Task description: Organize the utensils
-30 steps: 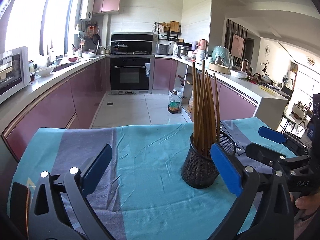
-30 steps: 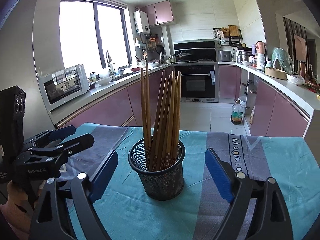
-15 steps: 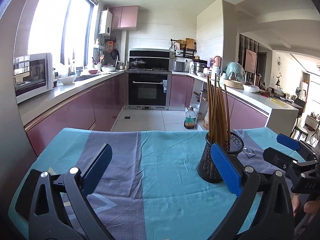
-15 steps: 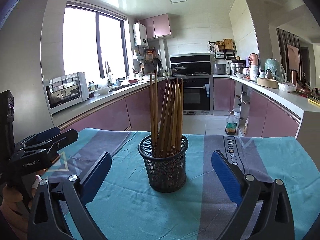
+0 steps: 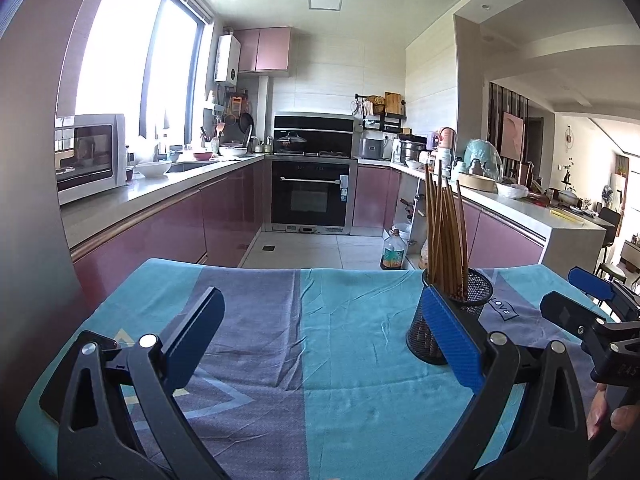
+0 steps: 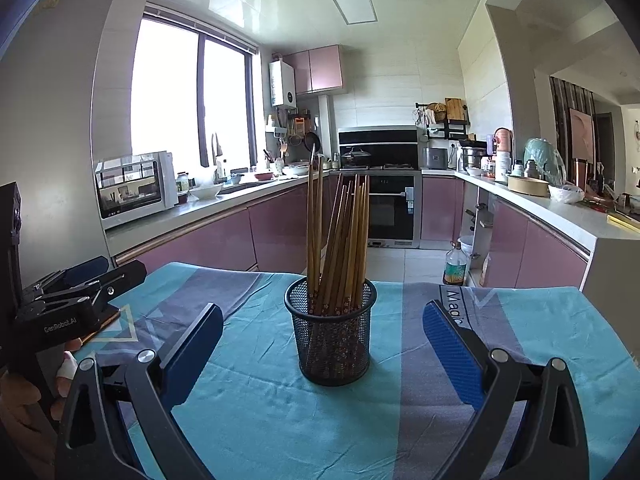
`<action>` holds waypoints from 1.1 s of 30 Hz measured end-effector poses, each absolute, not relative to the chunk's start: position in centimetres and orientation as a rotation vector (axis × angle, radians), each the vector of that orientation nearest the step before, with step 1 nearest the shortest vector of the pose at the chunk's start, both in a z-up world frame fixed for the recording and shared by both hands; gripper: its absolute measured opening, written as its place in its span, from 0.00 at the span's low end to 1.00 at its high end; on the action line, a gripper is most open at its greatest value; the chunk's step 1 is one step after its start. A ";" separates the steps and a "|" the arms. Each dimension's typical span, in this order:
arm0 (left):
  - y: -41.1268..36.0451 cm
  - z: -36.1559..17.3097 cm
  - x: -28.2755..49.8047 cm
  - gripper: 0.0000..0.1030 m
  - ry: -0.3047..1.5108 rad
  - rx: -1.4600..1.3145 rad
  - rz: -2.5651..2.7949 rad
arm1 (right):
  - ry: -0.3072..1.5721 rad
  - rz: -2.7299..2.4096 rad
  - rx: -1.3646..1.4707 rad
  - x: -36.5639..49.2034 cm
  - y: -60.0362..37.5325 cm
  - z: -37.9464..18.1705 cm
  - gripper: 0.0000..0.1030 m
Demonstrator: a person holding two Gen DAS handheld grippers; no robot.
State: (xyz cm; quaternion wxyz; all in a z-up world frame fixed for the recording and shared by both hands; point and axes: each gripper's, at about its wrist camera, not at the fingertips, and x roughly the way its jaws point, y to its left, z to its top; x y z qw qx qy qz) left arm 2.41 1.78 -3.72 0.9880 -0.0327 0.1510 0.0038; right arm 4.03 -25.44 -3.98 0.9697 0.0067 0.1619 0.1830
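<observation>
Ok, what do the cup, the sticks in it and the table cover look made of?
Cup: black wire mesh, likely metal; you can see through its wall. Chopsticks: probably wood or bamboo, brown with a smooth sheen and small printed flowers near the lower ends. Table cover: woven fabric, matte, teal and grey, creased.

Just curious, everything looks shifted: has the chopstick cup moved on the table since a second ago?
No. The mesh cup stays on the same teal stripe, left of the Magic lettering.

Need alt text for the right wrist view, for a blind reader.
A black mesh cup full of upright wooden chopsticks stands on a blue cloth-covered table, ahead of the open, empty right tool. The left tool shows at the left edge; a kitchen lies behind.
</observation>
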 end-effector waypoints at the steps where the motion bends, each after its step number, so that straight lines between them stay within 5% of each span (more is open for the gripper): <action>1: 1.7 -3.7 2.3 0.94 0.299 -0.066 0.005 | 0.324 0.371 0.019 4.0 -25.5 -4.0 0.94; 33: 1.3 -3.6 1.2 0.94 0.274 -0.057 -0.009 | 0.308 0.370 0.024 3.7 -25.3 -3.5 0.94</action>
